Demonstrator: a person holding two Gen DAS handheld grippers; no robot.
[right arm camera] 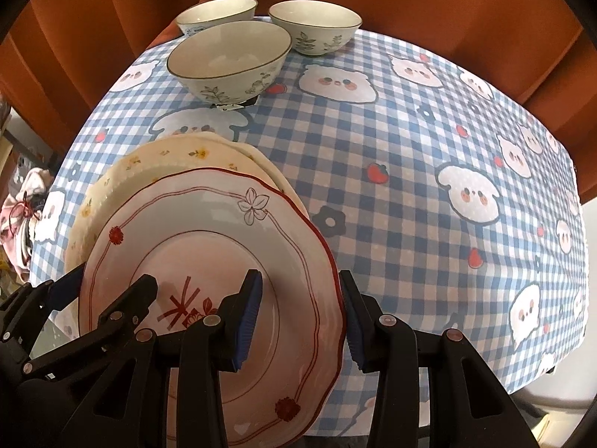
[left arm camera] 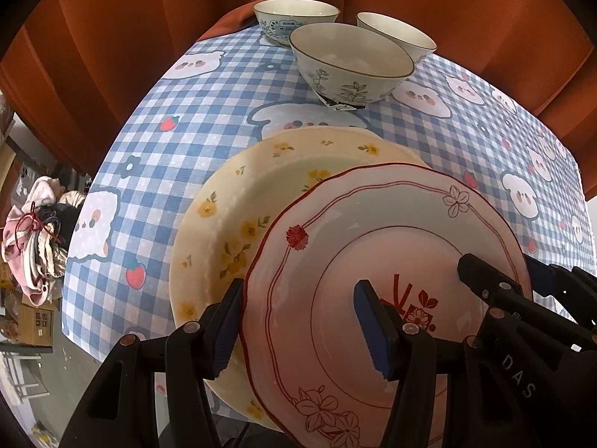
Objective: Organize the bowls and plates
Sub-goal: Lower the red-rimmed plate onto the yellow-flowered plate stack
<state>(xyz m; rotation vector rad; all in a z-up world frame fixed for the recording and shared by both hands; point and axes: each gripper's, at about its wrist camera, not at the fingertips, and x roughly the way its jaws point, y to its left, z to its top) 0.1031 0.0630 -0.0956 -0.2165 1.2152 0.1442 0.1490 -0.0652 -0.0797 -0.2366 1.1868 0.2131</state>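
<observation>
A pink-white plate with a red rim (left arm camera: 373,224) (right arm camera: 209,224) hangs tilted between both grippers, just over a cream plate with yellow flowers (left arm camera: 238,201) (right arm camera: 168,160) lying on the table. My left gripper (left arm camera: 300,298) (right arm camera: 112,276) is shut on its left rim, one finger outside and one inside. On the right rim my right gripper (right arm camera: 300,276) (left arm camera: 500,265) is shut the same way. Three white bowls with blue-grey flower prints stand at the far edge: a near one (left arm camera: 350,59) (right arm camera: 227,56) and two behind it (left arm camera: 294,15) (right arm camera: 315,26).
A blue-checked tablecloth (left arm camera: 168,156) (right arm camera: 410,186) with bear and strawberry prints covers the table. An orange curtain (left arm camera: 112,56) hangs close behind. Bundled clothes (left arm camera: 33,231) and cardboard boxes (left arm camera: 33,321) lie on the floor off the left edge. A second cream rim shows under the yellow-flowered plate.
</observation>
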